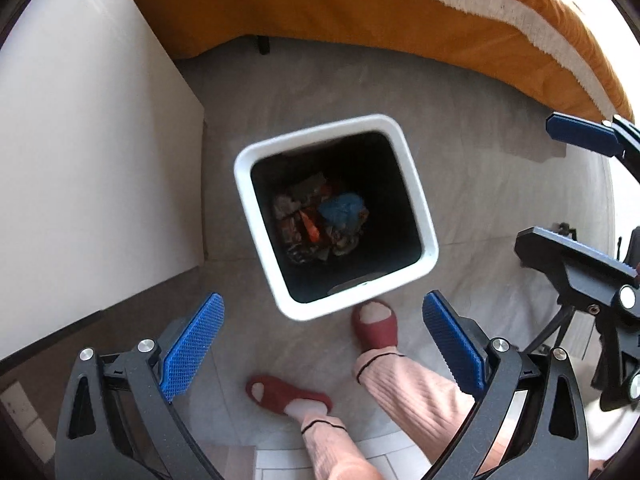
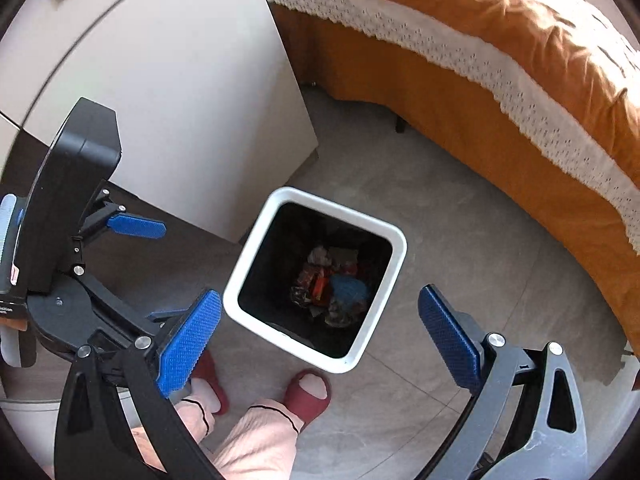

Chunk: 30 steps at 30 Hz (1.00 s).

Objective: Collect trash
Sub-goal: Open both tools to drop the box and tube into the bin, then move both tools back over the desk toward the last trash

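Plainly, both views look straight down at one bin.
Bin: a white square-rimmed trash bin (image 1: pixel 416 208) (image 2: pixel 394 258) with a dark inside stands on the grey floor (image 1: pixel 460 120) (image 2: pixel 460 220), centre of the left wrist view, centre and slightly low in the right wrist view.
Trash: a heap of crumpled wrappers (image 1: pixel 320 220) (image 2: pixel 330 288) lies at the bottom of the bin — a blue wad and an orange-red scrap among them.
Left tongs (image 1: pixel 322 344) (image 2: pixel 148 268): spread wide, blue pads well apart, nothing between them; they hang above the near edge of the bin.
Right tongs (image 2: pixel 320 336) (image 1: pixel 560 184): spread wide too, holding nothing; seen at the right edge of the left wrist view.
Feet: two red slippers (image 1: pixel 374 326) (image 2: pixel 308 394) under pink trouser legs (image 1: pixel 416 384) (image 2: pixel 260 436), the front one just beside the bin's near corner.
Surroundings: a white cabinet (image 1: pixel 88 160) (image 2: pixel 180 100) in the left of frame, beside the bin; a bed with an orange cover (image 1: pixel 360 12) (image 2: pixel 500 60) and white lace trim across the top — well apart from the bin.
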Motion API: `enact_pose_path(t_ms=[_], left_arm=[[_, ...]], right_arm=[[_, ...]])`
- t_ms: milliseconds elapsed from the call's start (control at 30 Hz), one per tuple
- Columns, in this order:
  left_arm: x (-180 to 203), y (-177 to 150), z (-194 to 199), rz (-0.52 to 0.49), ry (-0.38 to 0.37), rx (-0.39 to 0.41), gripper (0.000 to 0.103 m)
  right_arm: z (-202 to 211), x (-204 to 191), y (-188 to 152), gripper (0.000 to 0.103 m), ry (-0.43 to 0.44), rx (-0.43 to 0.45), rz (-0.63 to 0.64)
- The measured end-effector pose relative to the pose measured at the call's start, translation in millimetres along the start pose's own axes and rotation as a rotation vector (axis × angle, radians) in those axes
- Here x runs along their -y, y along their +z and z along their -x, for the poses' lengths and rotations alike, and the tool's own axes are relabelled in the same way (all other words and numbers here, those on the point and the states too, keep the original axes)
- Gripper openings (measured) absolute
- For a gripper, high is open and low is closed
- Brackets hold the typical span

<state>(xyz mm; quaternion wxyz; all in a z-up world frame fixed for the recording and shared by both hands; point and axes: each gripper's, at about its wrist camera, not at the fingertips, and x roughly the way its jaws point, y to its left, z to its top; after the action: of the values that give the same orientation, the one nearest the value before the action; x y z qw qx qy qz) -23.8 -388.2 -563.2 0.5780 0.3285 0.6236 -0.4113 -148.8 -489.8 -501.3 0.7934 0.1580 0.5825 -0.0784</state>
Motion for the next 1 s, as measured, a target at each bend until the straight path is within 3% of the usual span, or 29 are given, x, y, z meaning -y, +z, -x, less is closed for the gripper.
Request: enact_pose_path(t_ms=[200, 433, 767, 1000], left_arm=[[6.5, 3.8, 57.0, 0.002, 0.06, 0.09, 0.098], [16.2, -4.7, 156.2, 0.055, 0.129, 0.244, 0.098], [3.1, -47.8, 296.4, 0.235, 0.199, 0.502, 0.098], [-47.1, -85.9, 371.2, 0.306, 0.298, 0.639, 0.098]], right_arm=[[54.3, -5.2, 20.2, 0.098, 0.004, 0.078, -0.006], [137.9, -15.9, 42.3, 0.098, 0.039, 0.201, -0.011], [244.4, -80.9, 81.7, 0.098, 0.109, 0.396, 0.175], [278.9, -145.4, 120.3, 0.098, 0.192, 0.474, 0.202]])
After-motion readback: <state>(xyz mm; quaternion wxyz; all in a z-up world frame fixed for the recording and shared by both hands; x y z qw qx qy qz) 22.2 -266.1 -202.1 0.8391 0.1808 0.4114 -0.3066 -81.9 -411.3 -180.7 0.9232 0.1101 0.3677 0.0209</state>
